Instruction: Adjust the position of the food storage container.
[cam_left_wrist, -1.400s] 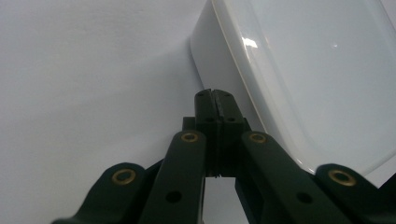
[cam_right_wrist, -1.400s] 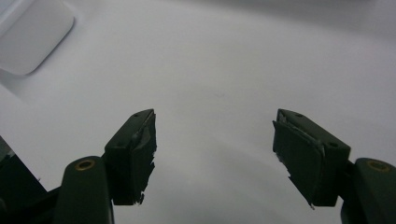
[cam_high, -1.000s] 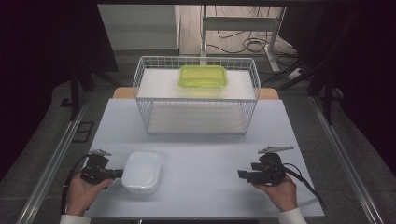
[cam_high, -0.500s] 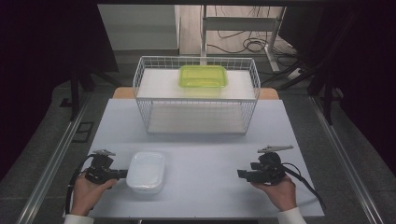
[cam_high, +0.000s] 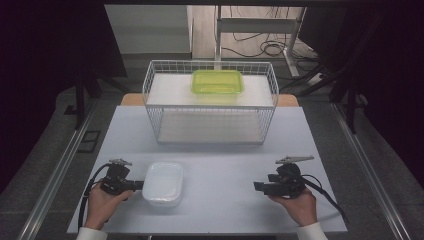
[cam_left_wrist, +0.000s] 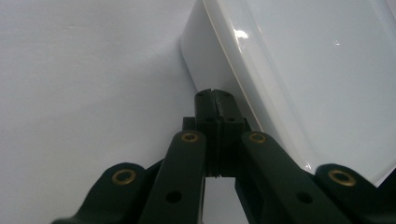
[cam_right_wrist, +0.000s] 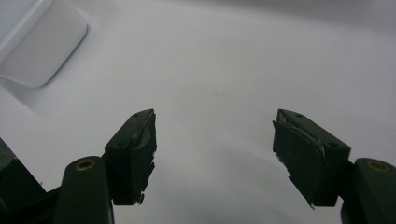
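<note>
So the white tub (cam_high: 163, 183) sits right at the tips of the shut left fingers (cam_left_wrist: 215, 100), not lifted or gripped yet, while the right fingers (cam_right_wrist: 299, 140) wait wide open and empty.

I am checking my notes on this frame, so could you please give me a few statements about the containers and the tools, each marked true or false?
1. The left tool has its jaws shut, with its tip against the side of the white container. True.
2. The right tool is clamped on the white container. False: its jaws stand open over the bare table, apart from the container.
3. The green container sits on top of the wire basket. True.
4. The white container lies inside the wire basket. False: it rests on the table in front of the basket, near the left tool.
5. Both containers are green. False: one is green, one white.
</note>
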